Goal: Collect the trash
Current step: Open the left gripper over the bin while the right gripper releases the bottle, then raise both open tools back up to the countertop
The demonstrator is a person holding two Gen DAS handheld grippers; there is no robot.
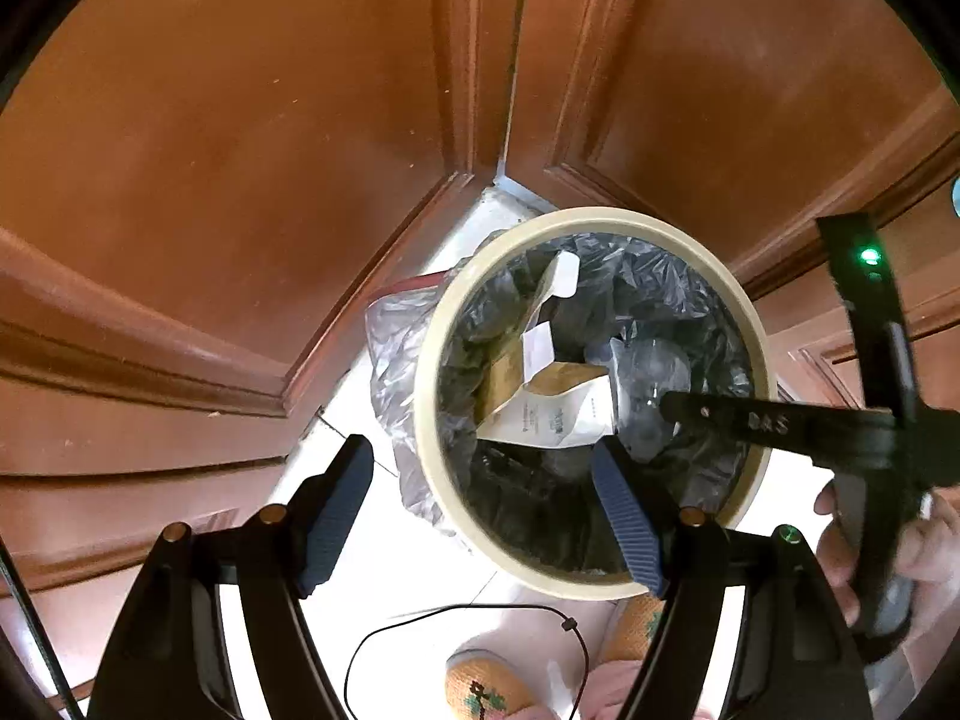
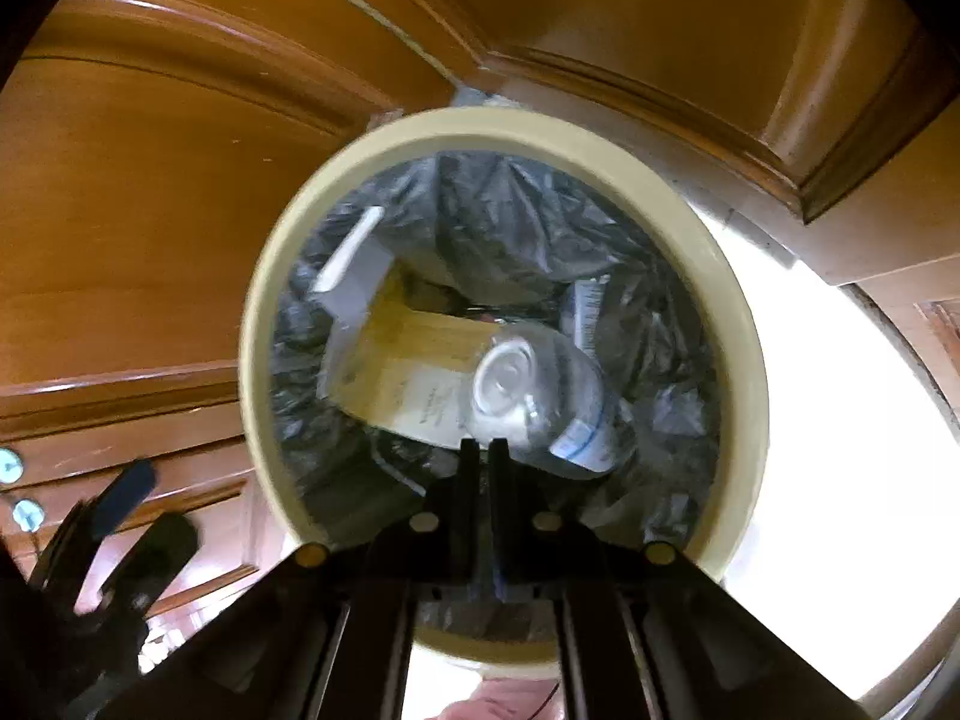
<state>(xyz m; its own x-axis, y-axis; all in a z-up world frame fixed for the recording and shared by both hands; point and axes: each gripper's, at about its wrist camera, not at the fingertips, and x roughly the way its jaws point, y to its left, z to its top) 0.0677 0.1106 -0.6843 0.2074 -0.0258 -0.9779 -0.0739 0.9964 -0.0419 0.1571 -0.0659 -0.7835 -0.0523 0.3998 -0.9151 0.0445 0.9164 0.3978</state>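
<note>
Reddish-brown panelled wooden doors (image 1: pixel 210 192) meet in a corner, white floor (image 1: pixel 420 564) below. In that corner stands the round cream-rimmed waste bin (image 1: pixel 600 217) with a grey plastic liner bag (image 1: pixel 390 336) spilling over its left side. Inside the bin: a crumpled tan-and-white paper carton (image 1: pixel 540 402) and a clear plastic bottle with a white cap and blue-white label (image 2: pixel 540 402), lying on the carton and liner, cap toward the camera.

Left hand-held gripper (image 1: pixel 480 516) hangs above the near rim, blue ribbed pads (image 1: pixel 627 516) spread wide, nothing between them. Right hand-held gripper (image 2: pixel 483 450) reaches down into the bin mouth with fingers drawn narrow, almost together; nothing visibly pinched, and the bottle sits just past the tips, seemingly free.

Judgement: the drop looks done or nearly done. To do it well, keep the right tips inside the rim line until the bottle is clear of them, then lift straight up so the fingers do not snag the liner or tip the bin.

Views differ: the left wrist shows the right tool from the side, the person's hand (image 1: pixel 888 546) on its handle, a thin black cable (image 1: pixel 468 618) and patterned orange slippers (image 1: pixel 486 690) on the floor. Only the right wrist shows the bottle clearly and the full bin interior; blurred.
</note>
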